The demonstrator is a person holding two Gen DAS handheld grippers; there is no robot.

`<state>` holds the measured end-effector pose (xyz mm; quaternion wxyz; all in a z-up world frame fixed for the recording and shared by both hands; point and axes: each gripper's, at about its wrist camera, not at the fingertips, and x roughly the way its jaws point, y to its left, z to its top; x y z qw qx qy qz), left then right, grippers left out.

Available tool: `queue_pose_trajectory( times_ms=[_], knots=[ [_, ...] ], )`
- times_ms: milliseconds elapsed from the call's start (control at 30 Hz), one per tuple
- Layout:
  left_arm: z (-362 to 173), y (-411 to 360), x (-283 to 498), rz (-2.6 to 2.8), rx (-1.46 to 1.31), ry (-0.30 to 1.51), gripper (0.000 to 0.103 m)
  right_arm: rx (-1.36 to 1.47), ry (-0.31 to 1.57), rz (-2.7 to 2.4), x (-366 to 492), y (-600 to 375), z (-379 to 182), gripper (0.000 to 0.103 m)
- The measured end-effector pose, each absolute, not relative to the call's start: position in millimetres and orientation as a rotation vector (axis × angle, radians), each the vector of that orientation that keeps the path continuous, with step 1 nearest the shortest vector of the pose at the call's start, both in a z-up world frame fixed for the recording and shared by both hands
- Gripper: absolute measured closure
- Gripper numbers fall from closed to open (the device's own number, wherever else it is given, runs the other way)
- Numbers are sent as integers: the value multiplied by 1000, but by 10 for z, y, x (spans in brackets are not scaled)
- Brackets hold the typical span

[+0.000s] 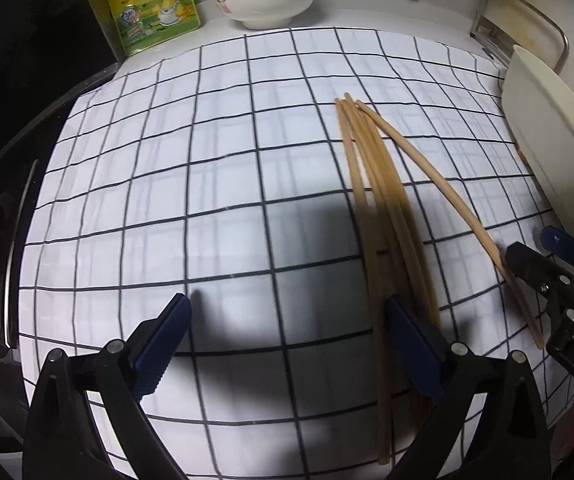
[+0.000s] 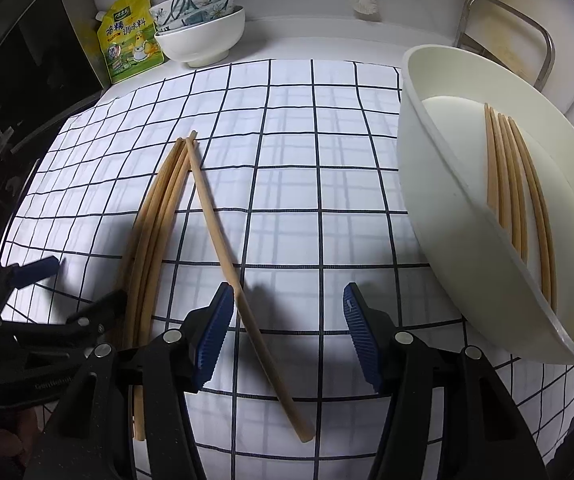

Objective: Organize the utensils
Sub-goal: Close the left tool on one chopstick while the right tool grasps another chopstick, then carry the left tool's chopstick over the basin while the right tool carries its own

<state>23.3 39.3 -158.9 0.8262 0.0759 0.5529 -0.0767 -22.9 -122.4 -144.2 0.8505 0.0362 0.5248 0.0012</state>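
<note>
Several wooden chopsticks (image 1: 383, 208) lie in a bundle on the checked cloth (image 1: 207, 160); one more chopstick (image 1: 439, 184) lies apart, splayed to the right. In the right wrist view the bundle (image 2: 155, 224) lies left and the single chopstick (image 2: 227, 248) runs between my fingers. A white oval tray (image 2: 439, 208) at the right holds several chopsticks (image 2: 515, 192). My left gripper (image 1: 287, 312) is open and empty, its right finger beside the bundle. My right gripper (image 2: 287, 300) is open around the single chopstick, low over the cloth.
Stacked bowls (image 2: 199, 28) and a yellow seasoning pouch (image 2: 129, 40) stand at the back. A metal rack (image 2: 507, 32) is behind the tray. A dark stove edge (image 1: 15, 160) borders the cloth at the left. The tray's side shows in the left wrist view (image 1: 547, 132).
</note>
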Motion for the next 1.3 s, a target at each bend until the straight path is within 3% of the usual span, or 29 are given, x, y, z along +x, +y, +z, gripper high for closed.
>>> queue_pose_trajectory(
  times_ms=[500,600,700,767,833,1300],
  knots=[
    [-1589,582,436,-117,110,1161,9,-38,1116,50,-14,-1062,-1566,48],
    [-1562,503,444,-150,100,1146,23,-47,1113,68,-10,-1051,-1565,52],
    [-1520,406,418,-196,116,1128,48,-70,1111,107,-14,-971,-1548,71],
    [-1492,359,419,-224,120,1128,78,-83,1112,123,-10,-918,-1537,93],
    [-1488,354,437,-246,105,1144,95,-70,1113,128,2,-905,-1531,96],
    [-1099,490,351,-270,82,1124,95,123,1047,176,-94,-1020,-1035,97]
  ],
)
